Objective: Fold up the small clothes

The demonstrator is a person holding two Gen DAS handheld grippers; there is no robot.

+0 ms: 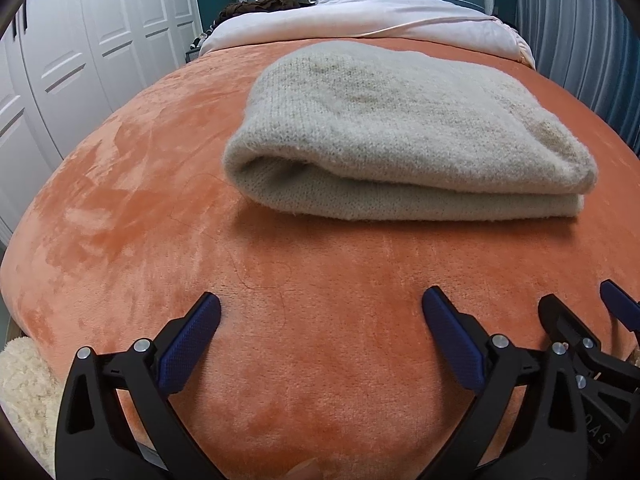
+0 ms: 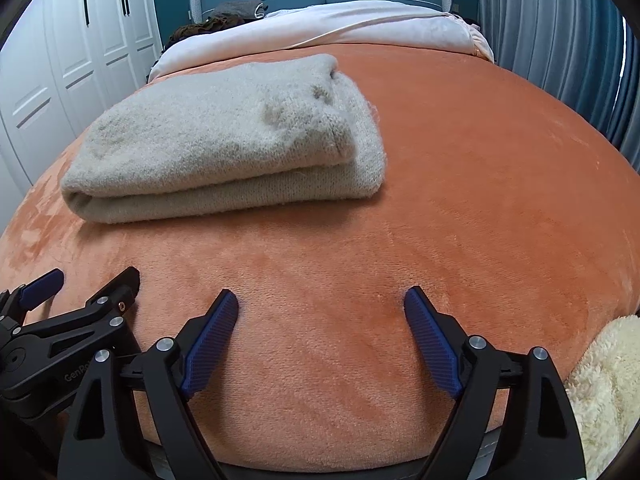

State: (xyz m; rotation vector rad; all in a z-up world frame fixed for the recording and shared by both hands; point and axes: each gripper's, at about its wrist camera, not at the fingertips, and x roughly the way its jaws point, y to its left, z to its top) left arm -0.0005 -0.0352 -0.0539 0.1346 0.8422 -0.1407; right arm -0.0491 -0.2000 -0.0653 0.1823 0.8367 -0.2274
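Left gripper (image 1: 320, 312) jaws apart, empty | right gripper (image 2: 321, 308) likewise | folded sweater (image 1: 400, 140), seemingly knit, beyond on orange blanket (image 1: 140, 220)

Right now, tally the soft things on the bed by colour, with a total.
Beige: 1, the folded sweater
Orange: 1, the blanket under it
Pale pink: 1, the quilt at the head end
Dark: 1 heap of clothes by the headboard
Total: 4

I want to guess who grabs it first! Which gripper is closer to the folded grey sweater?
Left, slightly. The left gripper sits nearly before the sweater; the right gripper is off toward its right end.
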